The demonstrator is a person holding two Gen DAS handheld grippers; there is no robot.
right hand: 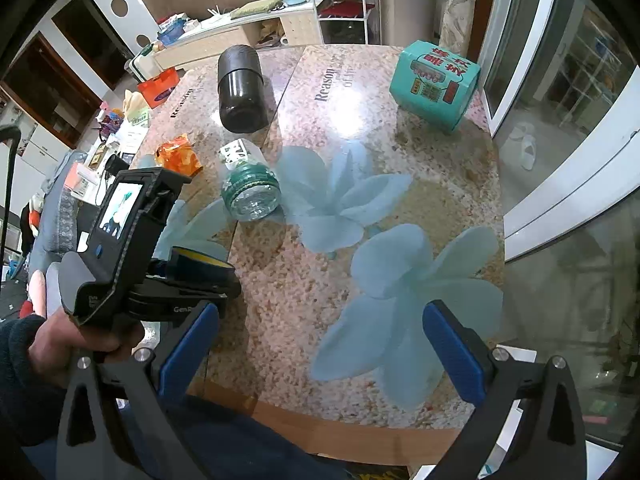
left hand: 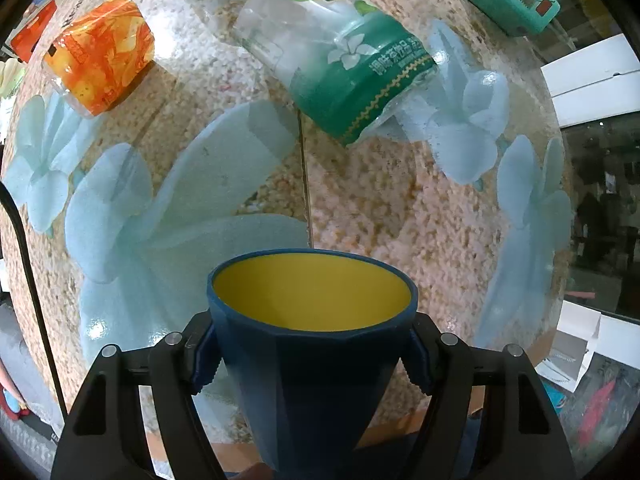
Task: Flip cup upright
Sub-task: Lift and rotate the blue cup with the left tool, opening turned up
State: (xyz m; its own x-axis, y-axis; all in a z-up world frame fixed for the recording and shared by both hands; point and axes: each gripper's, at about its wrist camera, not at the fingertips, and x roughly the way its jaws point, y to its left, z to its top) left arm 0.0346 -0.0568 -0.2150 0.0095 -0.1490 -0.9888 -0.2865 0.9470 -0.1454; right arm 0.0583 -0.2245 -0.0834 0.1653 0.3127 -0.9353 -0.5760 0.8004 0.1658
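Note:
A blue cup [left hand: 312, 356] with a yellow inside sits between the blue pads of my left gripper [left hand: 312, 364], which is shut on its sides. The cup's open mouth faces away from the camera over the table [left hand: 400, 220]. In the right wrist view the left gripper [right hand: 192, 280] is at the table's left edge, and the cup [right hand: 200, 262] shows in it only as a dark rim with yellow inside. My right gripper [right hand: 320, 344] is open and empty over the table's near edge.
A green-labelled clear plastic bottle [left hand: 336, 56] lies on its side mid-table. An orange packet [left hand: 104, 52], a dark cylinder jar [right hand: 240, 88] and a teal box [right hand: 436, 84] lie farther back. The table's right edge meets glass doors.

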